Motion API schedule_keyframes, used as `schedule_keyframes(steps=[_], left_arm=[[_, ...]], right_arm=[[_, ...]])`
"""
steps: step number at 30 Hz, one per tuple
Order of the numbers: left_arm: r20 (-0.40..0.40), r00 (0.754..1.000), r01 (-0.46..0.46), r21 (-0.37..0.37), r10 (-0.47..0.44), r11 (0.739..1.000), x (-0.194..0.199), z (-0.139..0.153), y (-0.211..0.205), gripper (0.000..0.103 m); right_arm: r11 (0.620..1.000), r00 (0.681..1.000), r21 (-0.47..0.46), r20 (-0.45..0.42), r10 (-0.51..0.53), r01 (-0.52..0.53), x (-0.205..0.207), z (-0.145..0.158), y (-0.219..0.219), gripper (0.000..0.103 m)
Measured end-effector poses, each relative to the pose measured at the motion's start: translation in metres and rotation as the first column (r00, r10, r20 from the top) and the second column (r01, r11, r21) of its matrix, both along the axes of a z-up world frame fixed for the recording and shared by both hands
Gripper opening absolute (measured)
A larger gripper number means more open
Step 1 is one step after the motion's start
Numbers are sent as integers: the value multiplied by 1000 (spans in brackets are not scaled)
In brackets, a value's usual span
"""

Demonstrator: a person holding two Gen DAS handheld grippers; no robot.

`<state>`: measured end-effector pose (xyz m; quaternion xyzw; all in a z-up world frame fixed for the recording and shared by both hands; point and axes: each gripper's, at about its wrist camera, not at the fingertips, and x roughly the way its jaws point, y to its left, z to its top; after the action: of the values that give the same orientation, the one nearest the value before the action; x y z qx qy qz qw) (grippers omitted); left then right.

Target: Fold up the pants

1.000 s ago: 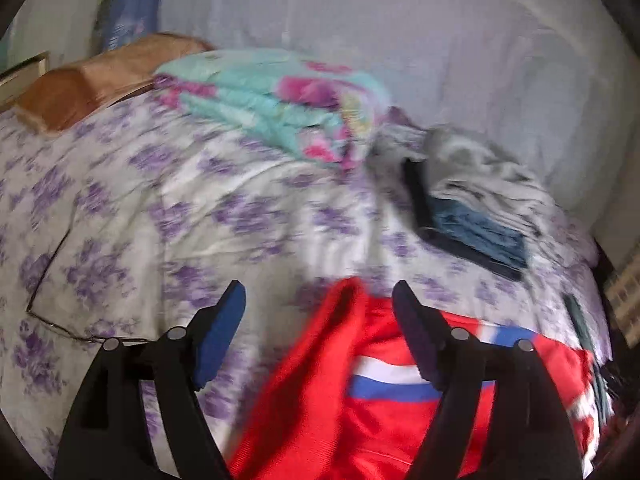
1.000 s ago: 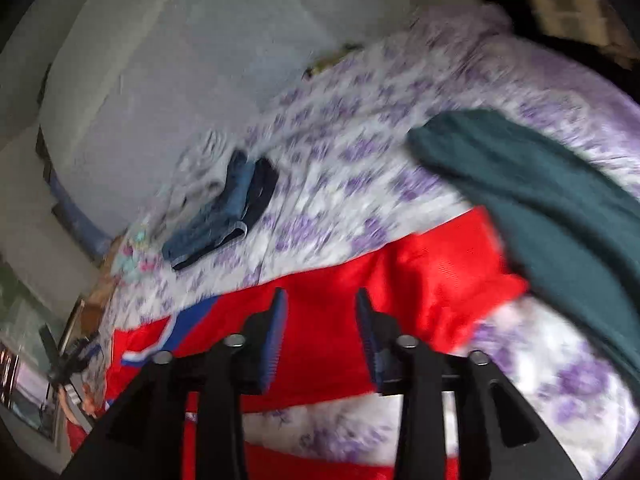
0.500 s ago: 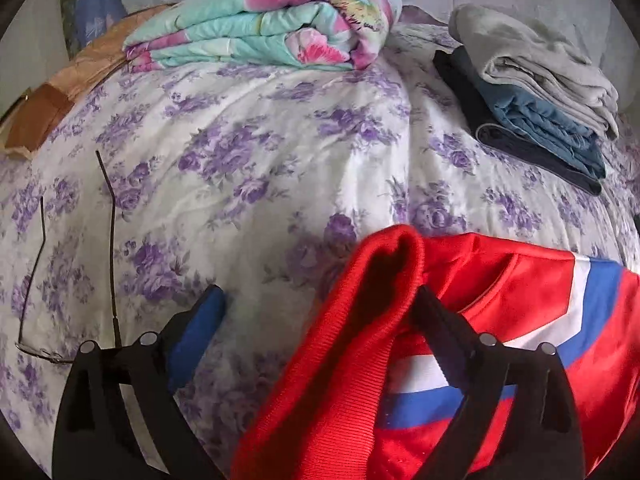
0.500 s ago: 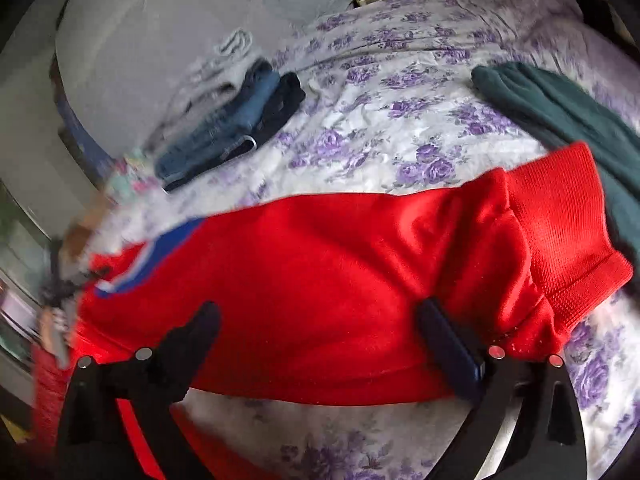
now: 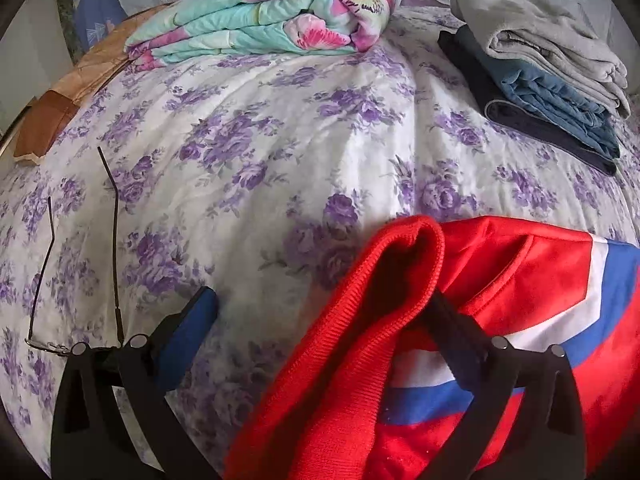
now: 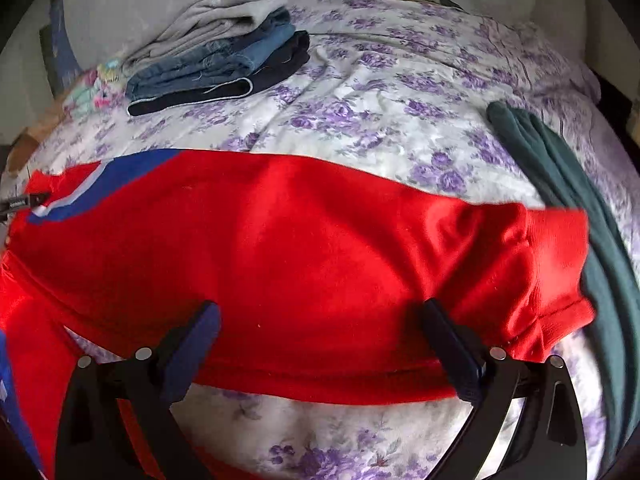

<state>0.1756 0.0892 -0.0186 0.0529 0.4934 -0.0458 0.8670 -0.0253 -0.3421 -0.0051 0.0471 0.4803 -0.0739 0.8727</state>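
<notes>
pants unmoved; both sets of jaws remain spread.

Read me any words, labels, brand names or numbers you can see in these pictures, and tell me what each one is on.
Small black tag at the left edge of the right wrist view, beside the red pants: pale lettering, too small and blurred to read.
No other text shows in either view.
</notes>
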Motion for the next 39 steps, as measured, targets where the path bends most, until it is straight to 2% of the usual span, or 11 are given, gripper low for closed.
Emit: schedule_keyframes(steps=[3,6,10,17,21,22,24,25,29,35,39], left_arm=[[27,1000,15,-29,-14,999,-6,6,1,98],[147,987,76,-91,-62,993,-22,21,1,98],[195,970,158,-64,-143,985,-31,25,-12,98],[115,972,219,-114,-207,969,-15,19,-18,96],[98,977,206,-172,-191,963,0,17,-10,81],[99,978,201,-180,-186,963,2,17,-9,72],[104,979,191,-190,-174,963,5,18,-7,58],[107,979,189,-189,-171,964,5,18,-6,50],[160,971,208,-203,-178,957,-3,25,-5,24],[282,947,223,-233,-153,947,-26,47,6,21],[340,935,232,-370,-101,900,-51,69,32,20]], right_arm=[[994,989,76,129,74,-84,4,29,11,100],[972,955,69,215,204,-223,22,58,38,100],[919,903,-12,182,391,-395,62,58,74,98],[861,859,15,79,506,-508,121,19,101,72],[842,846,89,36,532,-533,144,-8,99,61],[836,843,109,57,535,-538,145,-10,96,57],[843,851,115,66,521,-525,143,-8,93,30],[842,851,119,73,520,-526,140,-5,93,7],[839,841,75,94,532,-539,117,11,101,6],[848,829,18,221,513,-530,69,67,111,5],[840,800,-70,272,534,-537,25,108,129,5]])
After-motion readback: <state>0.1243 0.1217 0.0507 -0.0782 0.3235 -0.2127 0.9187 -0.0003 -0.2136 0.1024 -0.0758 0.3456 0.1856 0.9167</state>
